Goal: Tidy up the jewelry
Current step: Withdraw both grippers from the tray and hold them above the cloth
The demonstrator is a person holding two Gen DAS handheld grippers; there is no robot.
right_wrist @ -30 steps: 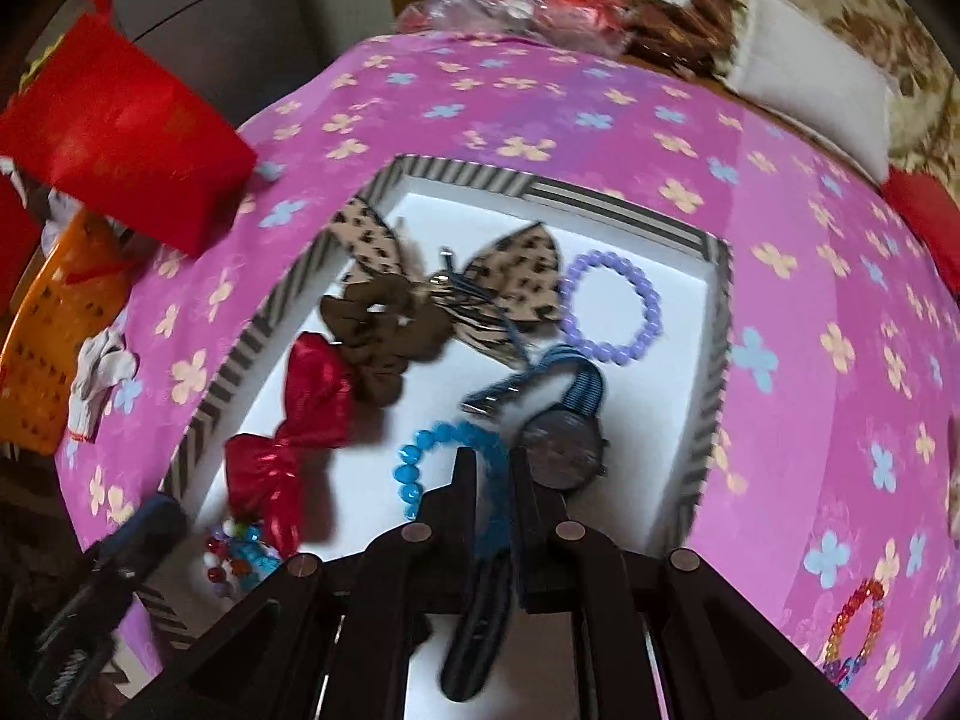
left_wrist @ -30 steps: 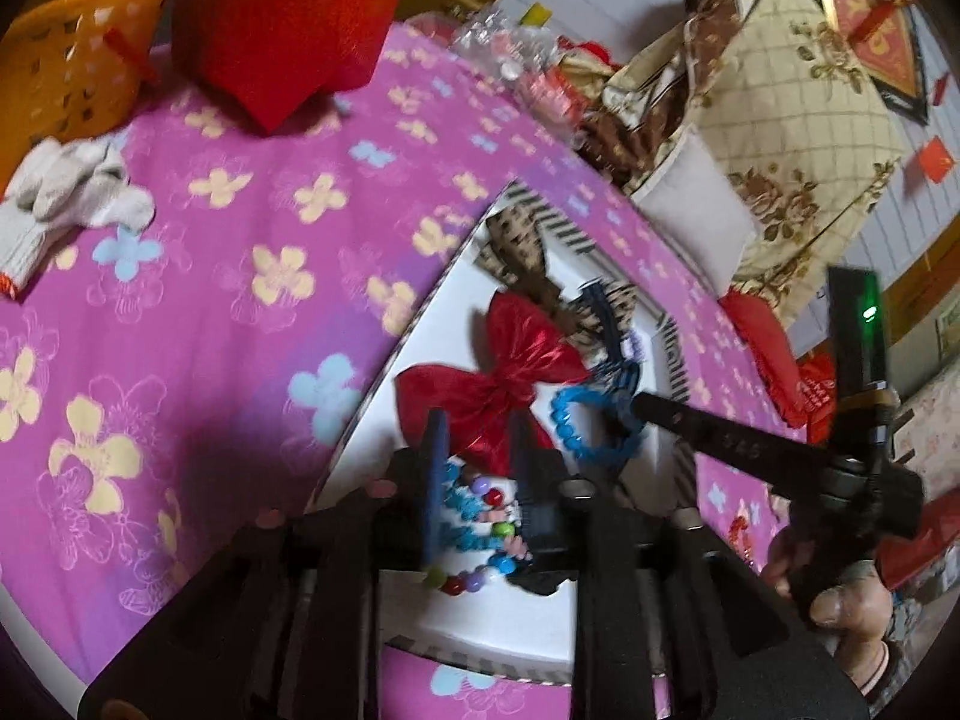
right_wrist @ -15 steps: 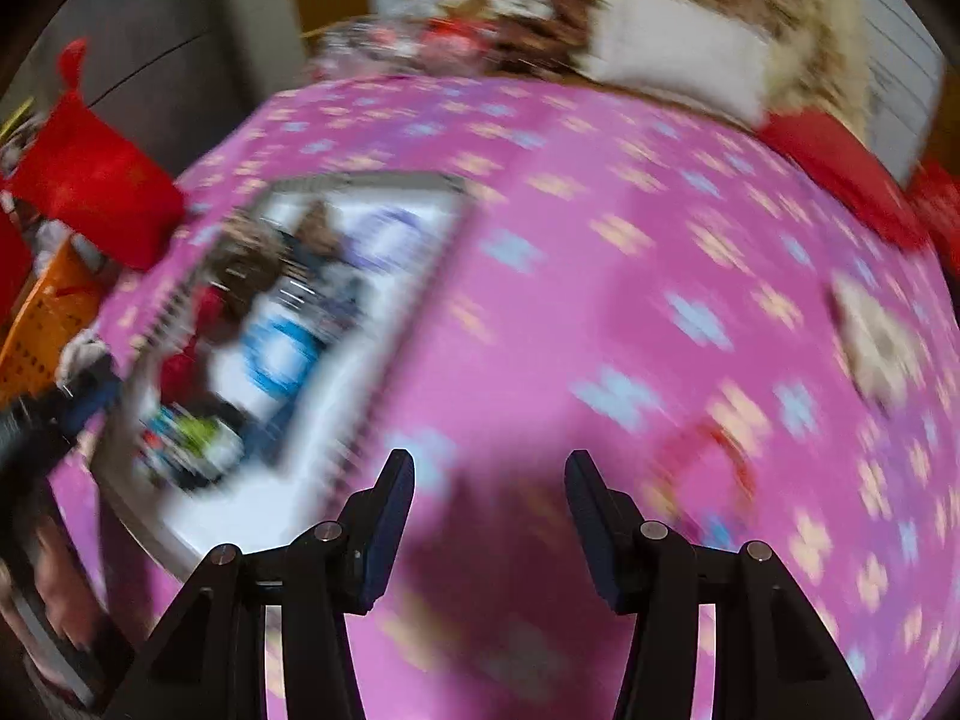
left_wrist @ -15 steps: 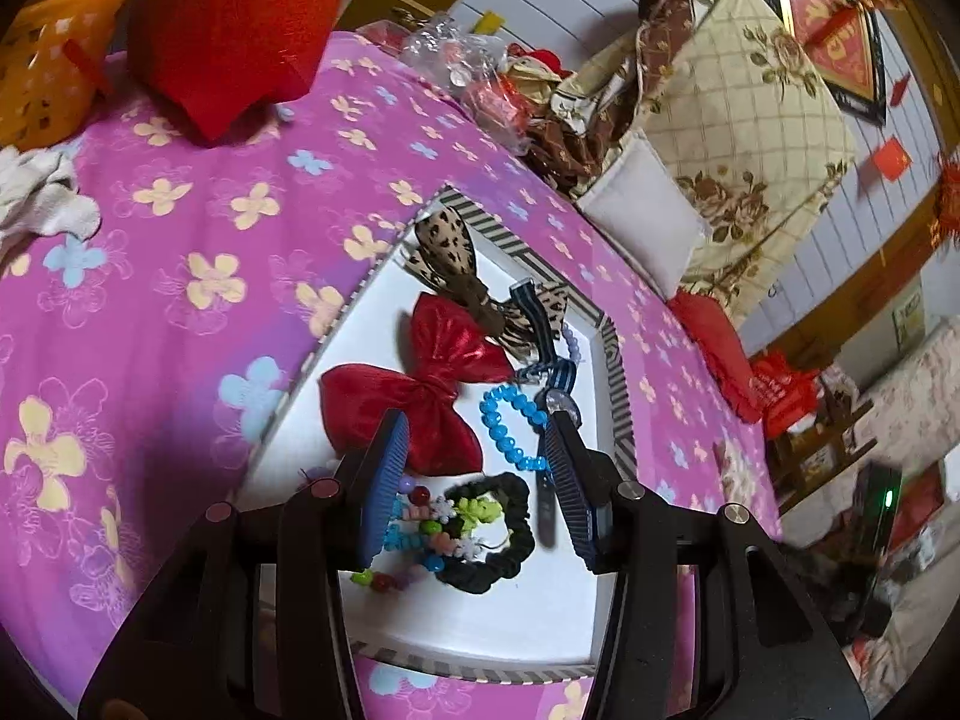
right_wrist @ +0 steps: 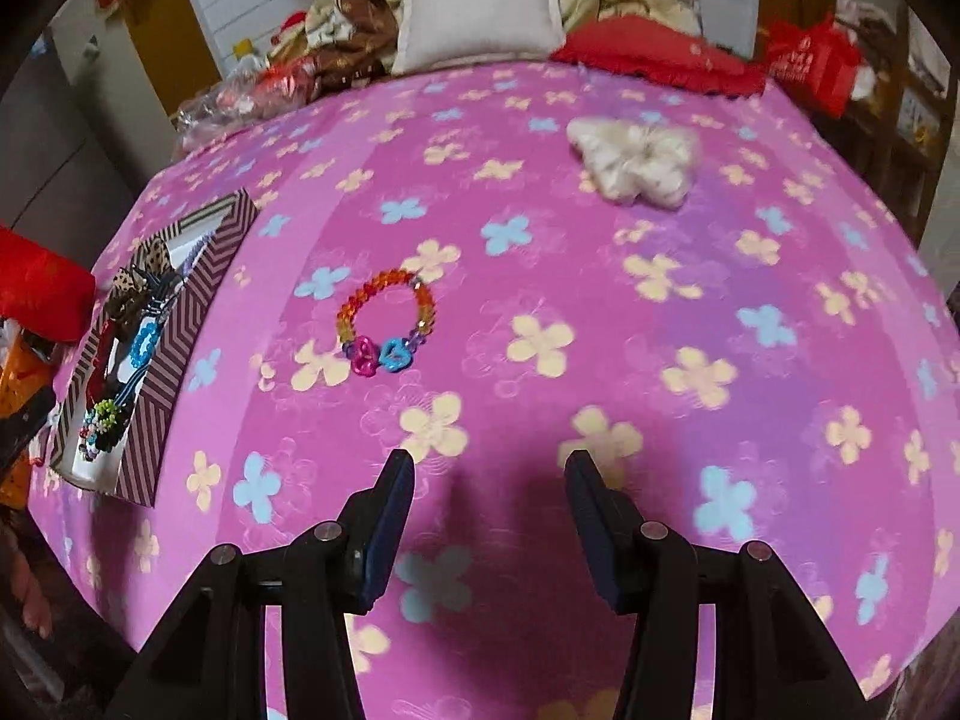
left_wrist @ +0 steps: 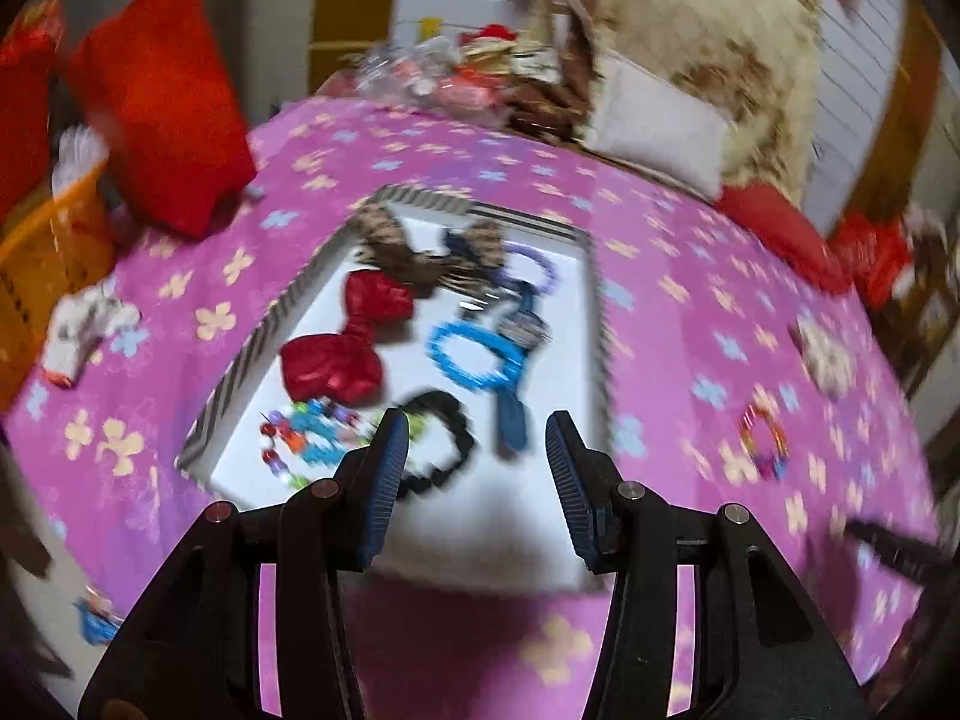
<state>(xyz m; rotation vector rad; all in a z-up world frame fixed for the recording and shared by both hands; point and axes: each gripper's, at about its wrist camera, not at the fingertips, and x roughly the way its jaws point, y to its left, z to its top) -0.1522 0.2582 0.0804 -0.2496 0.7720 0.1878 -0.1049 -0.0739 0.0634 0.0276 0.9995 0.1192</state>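
A striped box [left_wrist: 240, 360] with a white floor lies on the pink flowered cloth. It holds a red bow [left_wrist: 342, 348], a blue bead bracelet [left_wrist: 474, 354], a watch [left_wrist: 522, 330], a black scrunchie [left_wrist: 438, 438], a multicolour bead bracelet [left_wrist: 306, 438], a leopard bow and a purple bracelet. My left gripper [left_wrist: 477, 420] hangs open and empty above the box's near end. My right gripper [right_wrist: 489, 462] is open and empty over bare cloth. Beyond its fingers lies a rainbow bracelet [right_wrist: 384, 324], with a white fluffy bow [right_wrist: 636, 162] farther back. The box [right_wrist: 162, 360] sits at that view's left edge.
A red bag [left_wrist: 162, 102], an orange basket [left_wrist: 48, 240] and a white glove [left_wrist: 84, 324] crowd the left side. A grey pillow [right_wrist: 480, 18], a red cushion [right_wrist: 654, 54] and a patterned quilt line the far edge. The cloth drops off at the near edge.
Both grippers have opened: the left let go of the multicolour bracelet, the right of the watch. The left drew back and rose. The right swung far right, away from the box.
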